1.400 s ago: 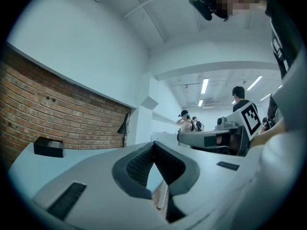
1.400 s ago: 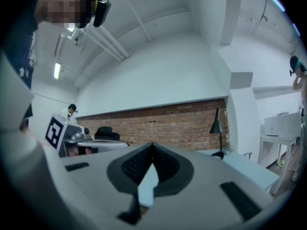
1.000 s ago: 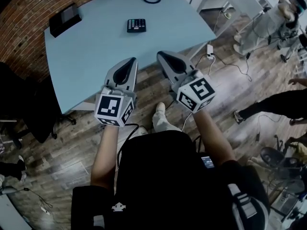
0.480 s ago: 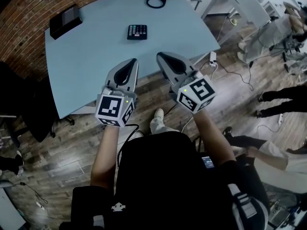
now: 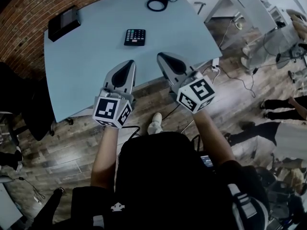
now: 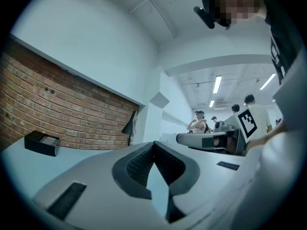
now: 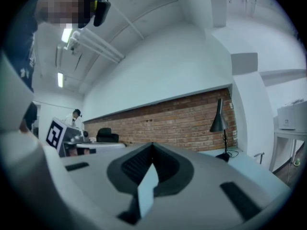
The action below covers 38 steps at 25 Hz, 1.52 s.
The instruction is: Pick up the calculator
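Observation:
The calculator [image 5: 135,37], dark with rows of keys, lies flat on the light blue table [image 5: 91,56], a little past its middle in the head view. My left gripper [image 5: 128,63] is held level over the table's near edge, its jaws shut with nothing between them [image 6: 154,143]. Beside it, my right gripper [image 5: 161,56] reaches just over the same edge, also shut and holding nothing [image 7: 152,145]. Both point toward the calculator and stand well short of it. Neither gripper view shows the calculator.
A black box [image 5: 63,23] sits at the table's far left corner and a lamp's round base [image 5: 157,4] with its cable at the far edge. A brick wall [image 5: 29,28] lies behind, a dark chair [image 5: 21,104] stands left, and people and cables [image 5: 240,75] are to the right.
Both grippers have moved forward toward the table, side by side. The calculator and the table edge now sit closer to the fingertips in the head view. The jaws stay shut.

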### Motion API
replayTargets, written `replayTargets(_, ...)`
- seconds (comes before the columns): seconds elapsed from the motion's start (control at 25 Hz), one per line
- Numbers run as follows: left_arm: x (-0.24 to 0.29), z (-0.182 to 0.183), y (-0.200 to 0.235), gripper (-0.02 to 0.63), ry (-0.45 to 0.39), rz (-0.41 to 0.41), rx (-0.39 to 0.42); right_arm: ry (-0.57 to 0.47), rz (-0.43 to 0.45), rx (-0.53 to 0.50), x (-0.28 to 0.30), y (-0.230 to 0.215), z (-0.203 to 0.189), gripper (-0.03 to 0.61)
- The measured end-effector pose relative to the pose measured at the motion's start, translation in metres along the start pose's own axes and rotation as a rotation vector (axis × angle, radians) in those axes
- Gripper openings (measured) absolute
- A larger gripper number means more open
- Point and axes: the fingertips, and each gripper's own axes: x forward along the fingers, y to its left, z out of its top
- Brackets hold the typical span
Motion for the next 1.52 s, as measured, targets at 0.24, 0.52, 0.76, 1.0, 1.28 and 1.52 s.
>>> replayTargets(0.24, 0.024, -0.002, -0.009, 0.009, -0.007, -0.005, -0.011, -0.007, 0.016, 0.02, 0.002, -0.027, 0.002, 0.005)
replayTargets(0.52, 0.039, -0.006, -0.009, 0.009, 0.008, 0.041, 0.026, -0.007, 0.052, 0.036, 0.002, -0.047, -0.003, 0.005)
replayTargets(0.76, 0.046, -0.011, -0.005, 0.009, 0.023, 0.046, 0.042, -0.005, 0.055, 0.043, 0.006, -0.051, -0.006, 0.005)
replayTargets(1.0, 0.053, -0.02, 0.006, 0.009, 0.043, 0.018, 0.039, 0.008, 0.007, 0.054, 0.011, -0.063, -0.013, 0.005)
replayTargets(1.28, 0.066, -0.034, 0.03, 0.009, 0.09, -0.056, 0.055, 0.02, -0.063, 0.047, 0.029, -0.066, -0.015, 0.005)
replayTargets(1.52, 0.083, -0.061, 0.057, 0.009, 0.199, -0.121, 0.086, 0.027, -0.131, 0.054, 0.048, -0.071, -0.017, 0.005)
